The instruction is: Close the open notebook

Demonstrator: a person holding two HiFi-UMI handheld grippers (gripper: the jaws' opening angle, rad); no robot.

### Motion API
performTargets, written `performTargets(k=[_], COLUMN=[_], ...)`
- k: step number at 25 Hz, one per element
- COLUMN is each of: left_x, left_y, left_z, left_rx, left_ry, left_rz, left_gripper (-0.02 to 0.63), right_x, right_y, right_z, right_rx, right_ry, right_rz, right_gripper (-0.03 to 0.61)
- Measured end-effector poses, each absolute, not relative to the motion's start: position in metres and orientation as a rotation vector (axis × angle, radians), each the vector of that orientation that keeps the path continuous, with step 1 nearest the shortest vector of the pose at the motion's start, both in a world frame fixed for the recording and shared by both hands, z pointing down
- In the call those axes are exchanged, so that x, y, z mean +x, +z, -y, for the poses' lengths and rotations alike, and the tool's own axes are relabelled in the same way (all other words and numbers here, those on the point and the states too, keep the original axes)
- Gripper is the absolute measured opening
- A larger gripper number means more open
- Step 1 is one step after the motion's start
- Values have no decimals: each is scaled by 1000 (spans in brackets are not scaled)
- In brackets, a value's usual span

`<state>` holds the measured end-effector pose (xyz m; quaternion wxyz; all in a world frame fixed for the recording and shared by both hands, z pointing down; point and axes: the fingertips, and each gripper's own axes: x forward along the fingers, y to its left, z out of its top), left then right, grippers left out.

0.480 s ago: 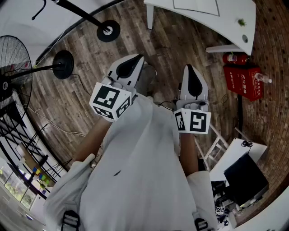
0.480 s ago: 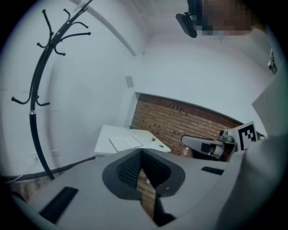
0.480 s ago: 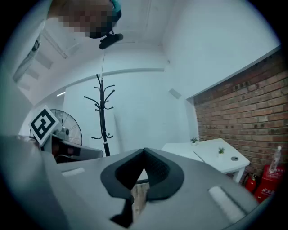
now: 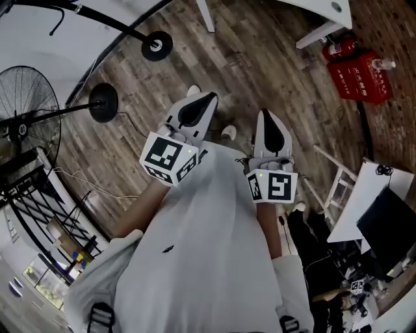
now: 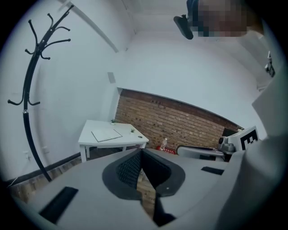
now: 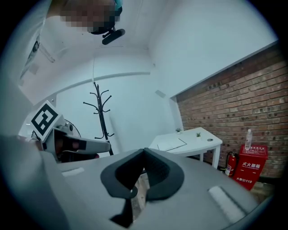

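A flat white notebook [image 5: 106, 134] lies on a small white table [image 5: 128, 141] by the brick wall, far ahead of both grippers. The right gripper view shows the same notebook [image 6: 170, 143] on that table [image 6: 204, 140]; it is too far off to tell its pages. In the head view only a corner of the table [image 4: 325, 13] shows at the top right. My left gripper [image 4: 211, 96] and right gripper [image 4: 265, 112] are held side by side in front of the person's white shirt, above the wooden floor. Both are shut with nothing between the jaws.
A red fire-extinguisher box [image 4: 364, 75] and an extinguisher [image 4: 341, 47] stand by the brick wall. A standing fan [image 4: 26, 107] and a coat stand's round base [image 4: 156, 44] are at the left. A white desk with a black item [image 4: 383, 218] is at the right.
In the head view the white table and the red box have slid toward the top right, and the table is nearly out of view. Both grippers stay shut in front of the body.
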<state>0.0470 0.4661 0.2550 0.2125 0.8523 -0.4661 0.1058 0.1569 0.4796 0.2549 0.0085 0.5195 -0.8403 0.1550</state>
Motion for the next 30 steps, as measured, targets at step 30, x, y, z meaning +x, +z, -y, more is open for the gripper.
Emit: performTargets(k=[30], left_x=[-214], left_y=[243], left_z=[-391], left_rx=[2438], left_ry=[198], left_rz=[1183], left_gripper=[9], right_x=[-42], right_y=[263], right_z=[-409], right_rx=[1805], right_ry=[499], right_rz=[2442], right_gripper=[11])
